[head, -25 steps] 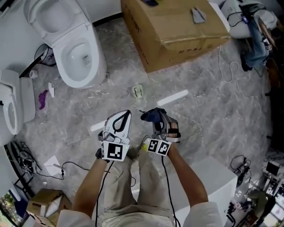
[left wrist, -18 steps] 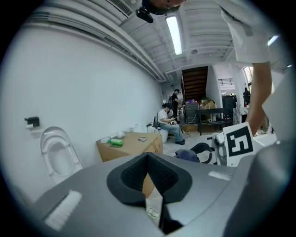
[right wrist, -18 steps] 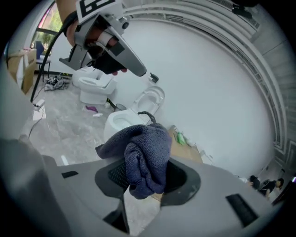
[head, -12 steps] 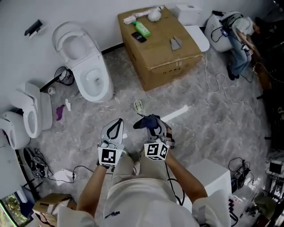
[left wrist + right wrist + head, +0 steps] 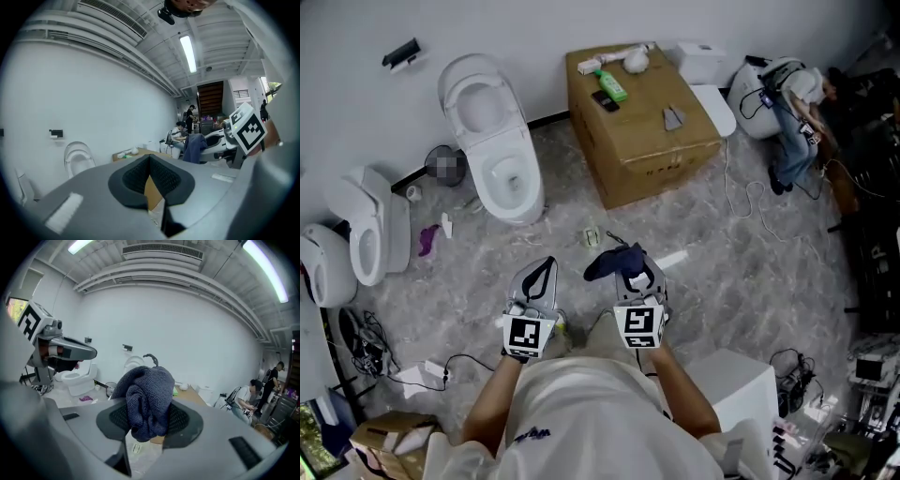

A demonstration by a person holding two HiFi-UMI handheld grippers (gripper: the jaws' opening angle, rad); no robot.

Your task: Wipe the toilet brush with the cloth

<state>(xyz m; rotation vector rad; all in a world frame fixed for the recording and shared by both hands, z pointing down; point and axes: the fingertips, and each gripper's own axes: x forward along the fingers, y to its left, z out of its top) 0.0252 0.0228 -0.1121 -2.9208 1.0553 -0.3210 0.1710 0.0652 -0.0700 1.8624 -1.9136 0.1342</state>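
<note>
The left gripper has its two black pads pressed tip to tip with nothing between them. The right gripper is clamped on a dark blue cloth, which bunches up above the pads and hangs a little below them.

In the head view both grippers sit side by side just below the middle of the frame, held out in front of the person, their marker cubes facing the camera. They are close together but apart, and the cloth sticks out of the right one's tip toward the upper left.

Below them is a grey marbled floor. A white toilet with its lid up stands at upper left against the wall, and a large cardboard box stands at top centre. On the box's top, near its far edge, lies what looks like the toilet brush, a white stick with a rounded head, beside a green bottle. It is well apart from both grippers
</note>
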